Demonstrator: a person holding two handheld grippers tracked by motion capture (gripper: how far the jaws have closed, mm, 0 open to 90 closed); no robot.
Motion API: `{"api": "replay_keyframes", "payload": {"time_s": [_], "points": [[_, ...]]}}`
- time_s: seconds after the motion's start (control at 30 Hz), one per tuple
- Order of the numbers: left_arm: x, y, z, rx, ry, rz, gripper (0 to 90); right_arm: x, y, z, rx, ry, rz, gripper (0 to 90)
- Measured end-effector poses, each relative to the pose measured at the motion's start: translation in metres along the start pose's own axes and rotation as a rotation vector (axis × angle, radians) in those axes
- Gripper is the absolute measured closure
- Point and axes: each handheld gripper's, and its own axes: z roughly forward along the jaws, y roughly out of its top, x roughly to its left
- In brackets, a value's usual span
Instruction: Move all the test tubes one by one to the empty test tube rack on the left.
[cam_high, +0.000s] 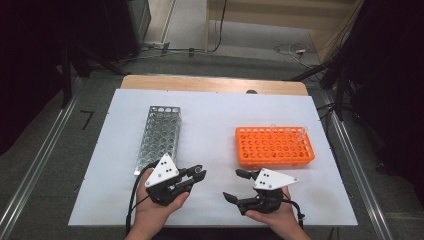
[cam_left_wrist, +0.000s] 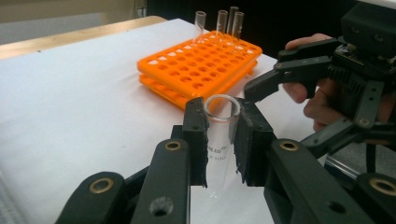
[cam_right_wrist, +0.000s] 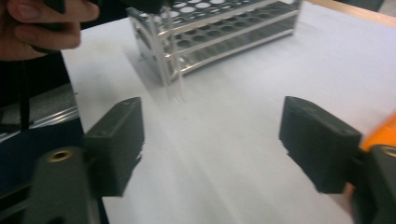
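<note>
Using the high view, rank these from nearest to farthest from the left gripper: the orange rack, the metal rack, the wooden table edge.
1. metal rack, just beyond the left gripper, slightly left.
2. orange rack, off to its right.
3. wooden table edge, at the far side.

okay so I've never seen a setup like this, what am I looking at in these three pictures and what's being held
A person sits at a white-covered table holding a hand-operated two-jaw gripper in each hand. One picture looks down from above; the other two come from cameras riding on the grippers, looking along their black jaws. On the table stand a metal rack and an orange rack with a few clear tubes standing at its far end. The left gripper is clamped on a clear glass test tube, seen close up in its own view. The right gripper has open jaws with nothing between them.
</note>
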Motion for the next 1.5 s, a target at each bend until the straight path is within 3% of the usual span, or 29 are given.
{"api": "replay_keyframes", "payload": {"time_s": [0.07, 0.4, 0.83, 1.13, 1.5], "points": [[0.004, 0.002, -0.003, -0.007, 0.010, -0.002, 75.8, -0.010, -0.003, -0.010, -0.013, -0.022, 0.029, 11.8], [0.026, 0.015, -0.011, -0.016, 0.048, -0.019, 75.8, -0.036, -0.019, -0.040, -0.018, -0.057, 0.083, 0.4], [0.053, 0.039, -0.014, -0.027, 0.099, -0.016, 75.8, -0.061, -0.040, -0.074, -0.025, -0.132, 0.142, 0.0], [0.076, 0.056, -0.013, -0.032, 0.144, -0.031, 75.7, -0.072, -0.049, -0.087, -0.026, -0.187, 0.177, 0.0], [0.106, 0.069, 0.000, -0.015, 0.198, -0.048, 75.8, -0.078, -0.053, -0.091, -0.043, -0.205, 0.199, 0.0]]}}
